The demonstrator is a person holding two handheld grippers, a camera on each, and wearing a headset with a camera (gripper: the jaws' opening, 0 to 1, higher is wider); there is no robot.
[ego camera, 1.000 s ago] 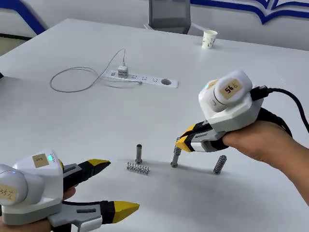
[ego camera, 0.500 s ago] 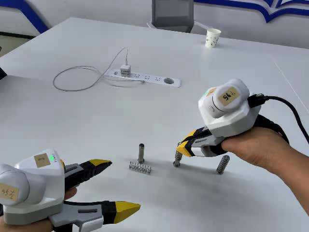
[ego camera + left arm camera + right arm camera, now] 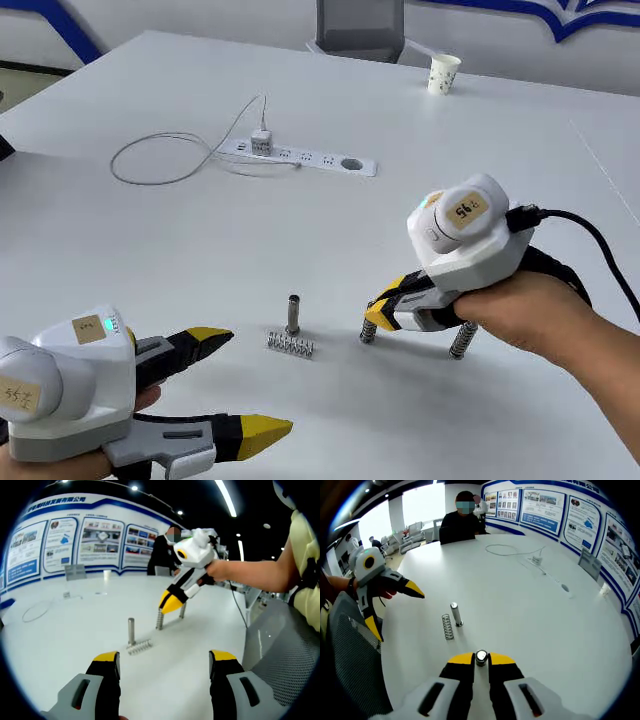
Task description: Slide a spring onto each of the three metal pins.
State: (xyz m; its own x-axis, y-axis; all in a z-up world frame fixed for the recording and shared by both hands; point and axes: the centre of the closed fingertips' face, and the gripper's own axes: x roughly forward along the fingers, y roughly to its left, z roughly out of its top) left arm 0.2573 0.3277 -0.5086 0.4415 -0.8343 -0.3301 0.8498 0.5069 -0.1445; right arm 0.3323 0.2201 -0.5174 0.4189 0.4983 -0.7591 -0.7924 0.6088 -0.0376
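Sitting lower than before, right gripper point(image 3: 378, 316) pinching the middle pin point(image 3: 481, 657) above its spring point(image 3: 368, 333); left gripper point(image 3: 255, 382) spread, unmoved.

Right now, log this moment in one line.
left claw: open; right claw: shut on middle spring-clad steel pin; bare steel pin: silver coil spring beside

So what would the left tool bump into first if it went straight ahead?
Probably the loose spring lying beside the bare pin: it sits nearest ahead of the left tool. Height is hard to judge, so it might pass over.
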